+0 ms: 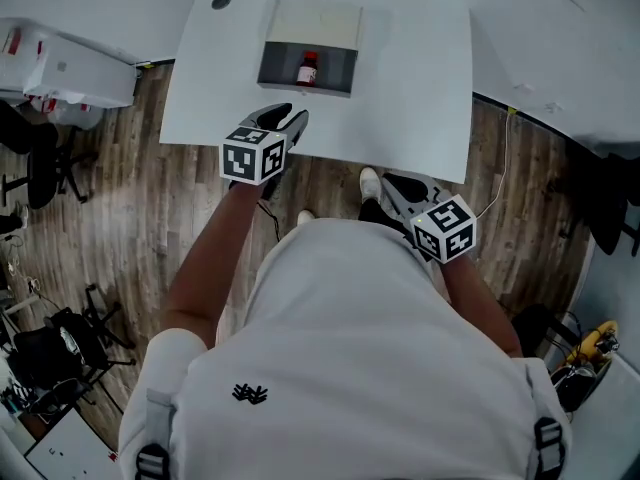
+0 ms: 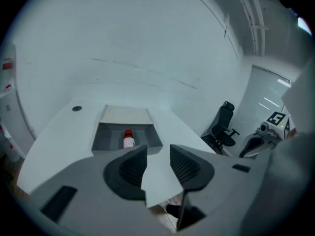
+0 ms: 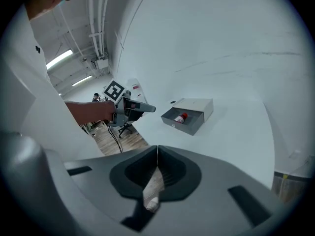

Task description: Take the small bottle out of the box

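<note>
On the white counter (image 1: 420, 88) the small red-capped bottle (image 1: 308, 68) sits in the open grey box (image 1: 310, 23), straight ahead of the left tool (image 1: 288, 118), whose jaws stand apart and empty, while the right tool (image 1: 392, 188) hangs back clenched on nothing; the bottle is probably light, rigid and slick, so it is best pinched across its labelled body below the cap.

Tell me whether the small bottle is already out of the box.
No: the small bottle with the red cap sits inside the open grey box, between its walls.

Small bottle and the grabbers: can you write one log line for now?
small bottle: in box, untouched | left gripper: open, empty, over near edge of table | right gripper: shut, empty, over floor
</note>
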`<state>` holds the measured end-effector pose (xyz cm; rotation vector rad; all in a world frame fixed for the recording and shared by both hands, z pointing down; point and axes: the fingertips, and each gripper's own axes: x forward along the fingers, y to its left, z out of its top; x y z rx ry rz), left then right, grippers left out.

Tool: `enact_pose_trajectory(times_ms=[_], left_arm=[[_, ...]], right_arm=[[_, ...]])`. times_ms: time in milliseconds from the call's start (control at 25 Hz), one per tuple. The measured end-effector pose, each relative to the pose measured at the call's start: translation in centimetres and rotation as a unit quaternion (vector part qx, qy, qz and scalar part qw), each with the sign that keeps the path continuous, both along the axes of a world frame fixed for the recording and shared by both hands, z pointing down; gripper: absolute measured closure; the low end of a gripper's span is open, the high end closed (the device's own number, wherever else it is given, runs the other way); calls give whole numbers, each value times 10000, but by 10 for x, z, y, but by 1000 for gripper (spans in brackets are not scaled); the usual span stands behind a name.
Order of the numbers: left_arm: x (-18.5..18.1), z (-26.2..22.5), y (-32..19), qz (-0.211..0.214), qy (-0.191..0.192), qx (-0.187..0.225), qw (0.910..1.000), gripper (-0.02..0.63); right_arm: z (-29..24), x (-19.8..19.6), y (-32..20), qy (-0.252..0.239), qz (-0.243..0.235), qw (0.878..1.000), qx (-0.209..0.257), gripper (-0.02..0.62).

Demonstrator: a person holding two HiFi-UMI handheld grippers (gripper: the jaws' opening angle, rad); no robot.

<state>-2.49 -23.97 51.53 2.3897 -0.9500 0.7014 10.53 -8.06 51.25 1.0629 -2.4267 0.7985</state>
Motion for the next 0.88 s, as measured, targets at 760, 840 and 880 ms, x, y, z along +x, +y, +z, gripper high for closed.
enact_pose_trajectory(times_ms=[760, 840, 880], left_arm=[[6, 94, -107, -407, -1697, -1110, 9784, 299], [3, 104, -110, -414, -1863, -1284, 9732, 290], [3, 109, -112, -396, -1957, -1352, 9705, 287]], right_arm=[[34, 90, -77, -460, -173, 9981, -366, 588], [36, 94, -81, -470, -202, 9979, -400, 588], [38, 97, -82, -481, -207, 9978, -417, 588]])
